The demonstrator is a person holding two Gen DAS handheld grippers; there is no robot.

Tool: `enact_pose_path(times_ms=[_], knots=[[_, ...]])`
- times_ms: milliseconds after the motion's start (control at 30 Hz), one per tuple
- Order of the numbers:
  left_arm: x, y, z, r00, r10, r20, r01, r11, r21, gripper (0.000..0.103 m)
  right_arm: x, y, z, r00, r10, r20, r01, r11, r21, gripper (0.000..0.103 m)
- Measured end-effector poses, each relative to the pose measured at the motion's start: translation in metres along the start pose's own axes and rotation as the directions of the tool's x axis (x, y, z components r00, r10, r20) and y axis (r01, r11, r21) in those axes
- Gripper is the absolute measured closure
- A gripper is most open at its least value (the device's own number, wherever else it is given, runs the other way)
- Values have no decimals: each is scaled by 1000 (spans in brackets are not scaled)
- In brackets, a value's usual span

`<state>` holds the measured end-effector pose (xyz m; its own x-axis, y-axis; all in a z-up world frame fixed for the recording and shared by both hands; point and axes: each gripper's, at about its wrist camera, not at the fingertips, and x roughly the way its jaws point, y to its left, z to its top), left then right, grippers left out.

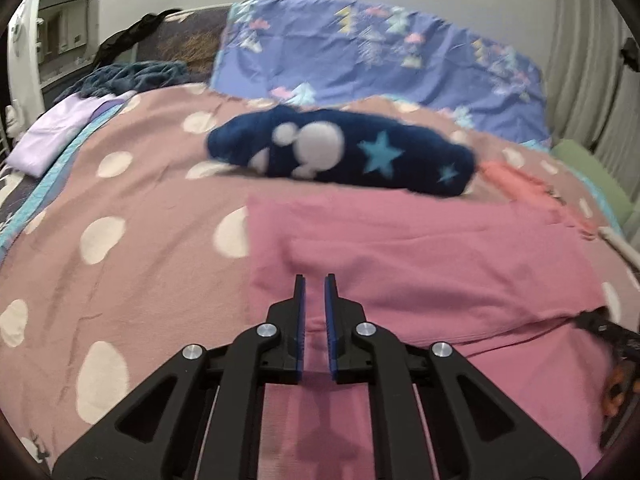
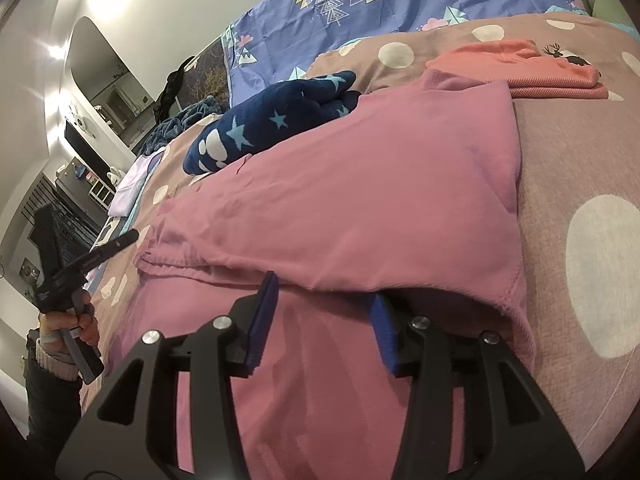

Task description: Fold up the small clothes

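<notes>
Lying flat on the bed [image 1: 132, 280], the pink garment [image 1: 420, 248] takes most of the near side of both views. It is spread over the brownish bedcover with white dots, and one layer is folded over another, so that a fold edge runs across it.

The left gripper [image 1: 315, 280] hovers over the near part of the pink garment. Its jaws stand almost together, with only a narrow slit between the blue pads, and nothing is between them. In the right wrist view this gripper [image 2: 134, 234] shows at the left edge, held by a hand [image 2: 70, 322] with a light cuff, its tip beside the left end of the garment.

The right gripper [image 2: 326, 288] is at the near edge of the upper folded layer. Its jaws stand about half open. The right finger goes under the hanging edge of the cloth, and the left finger [image 2: 266, 292] lies just in front of the fold. The pads do not press the cloth, as far as can be seen.

Behind the pink garment lies a dark blue garment [image 1: 340, 152] with stars and white patches, touching its far edge. To the right of it there is a folded coral garment [image 2: 516, 68], also just beside the pink one. A blue pillow [image 1: 380, 52] with a tree pattern lies at the head of the bed.
</notes>
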<state>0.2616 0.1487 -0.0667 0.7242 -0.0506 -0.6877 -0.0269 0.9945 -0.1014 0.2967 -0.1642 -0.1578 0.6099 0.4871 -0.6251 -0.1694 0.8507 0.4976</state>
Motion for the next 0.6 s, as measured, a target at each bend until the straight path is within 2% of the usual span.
enact_pose_path(times_ms=[67,133,167,200,233,300,367,433,500,533,600], knots=[[2,-18,-1,999,-35,4,34,998,55,95,0,0,0,1000,-2,-1,2,1000,-2,57],[13,-35,-6,999,-34,-14,35,993,110,93,0,0,0,1000,-1,0,1,1000,-2,57],[22,-39,-10,999,-28,-42,33,993,117,91,-1,0,0,1000,1,-2,-1,1000,-1,57],[42,-43,-19,994,-12,-109,25,993,117,86,-2,0,0,1000,0,-5,0,1000,-3,57],[50,-44,-24,992,5,-125,11,992,122,85,-5,2,0,1000,-7,-19,7,1000,-14,57],[45,-41,-21,994,-8,-109,20,994,107,84,-16,6,1,999,-9,-39,7,999,-42,57],[48,-40,-23,993,-9,-114,21,994,103,84,-41,2,8,999,54,-2,-54,998,-31,57],[48,-43,-24,994,9,-113,5,993,121,84,-64,-13,24,996,61,72,-63,998,30,57],[48,-48,-25,994,33,-106,-18,989,144,84,-73,-30,43,994,-5,112,-4,997,83,56],[47,-49,-26,994,41,-103,-25,988,152,84,-72,-43,57,991,-63,119,51,993,104,56],[46,-51,-26,994,53,-100,-37,986,163,84,-57,-72,84,987,-133,94,115,978,176,56]])
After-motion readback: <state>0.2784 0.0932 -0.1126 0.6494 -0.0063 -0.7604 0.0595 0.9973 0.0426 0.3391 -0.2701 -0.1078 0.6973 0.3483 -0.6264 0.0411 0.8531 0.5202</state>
